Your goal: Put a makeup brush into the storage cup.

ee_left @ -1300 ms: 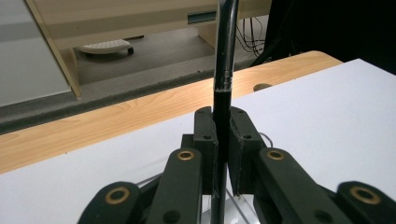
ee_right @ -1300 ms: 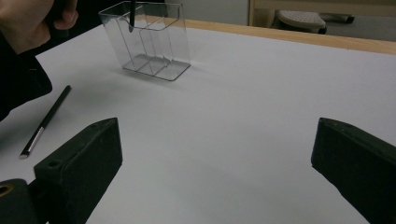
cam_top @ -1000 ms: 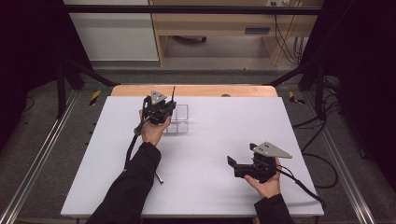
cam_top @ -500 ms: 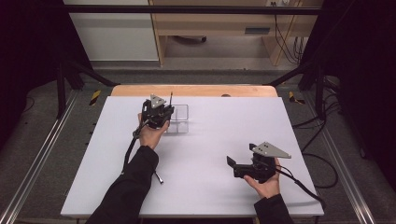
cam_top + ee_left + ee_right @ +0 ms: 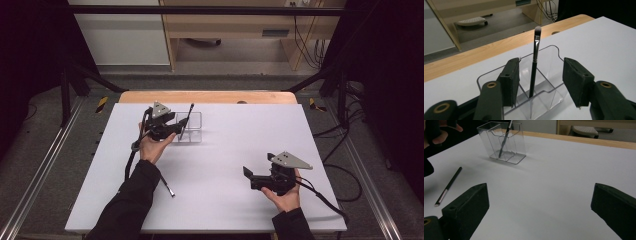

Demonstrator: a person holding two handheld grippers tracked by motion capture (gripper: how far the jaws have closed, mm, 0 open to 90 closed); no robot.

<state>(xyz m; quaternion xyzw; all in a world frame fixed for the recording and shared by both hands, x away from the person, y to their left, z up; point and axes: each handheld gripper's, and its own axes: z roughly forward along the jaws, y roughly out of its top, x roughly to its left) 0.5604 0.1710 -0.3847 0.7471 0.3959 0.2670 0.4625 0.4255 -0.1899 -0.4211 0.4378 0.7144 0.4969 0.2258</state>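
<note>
Because the makeup brush [image 5: 534,62] now stands head-up in the clear organizer [image 5: 550,95] at the centre of the left gripper view, the left gripper [image 5: 541,80] has just been opening — its pads flank the handle without touching. Lower right in the high view, the right gripper [image 5: 249,176] waits wide open and empty — a second brush [image 5: 447,187] lies flat on the white table [image 5: 240,145].

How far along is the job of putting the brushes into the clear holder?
Done: one brush stands in the clear holder. In hand: the left claw has just been opening, its pads apart on either side of that brush. Left: a second brush lies on the table; the right claw is open.
</note>
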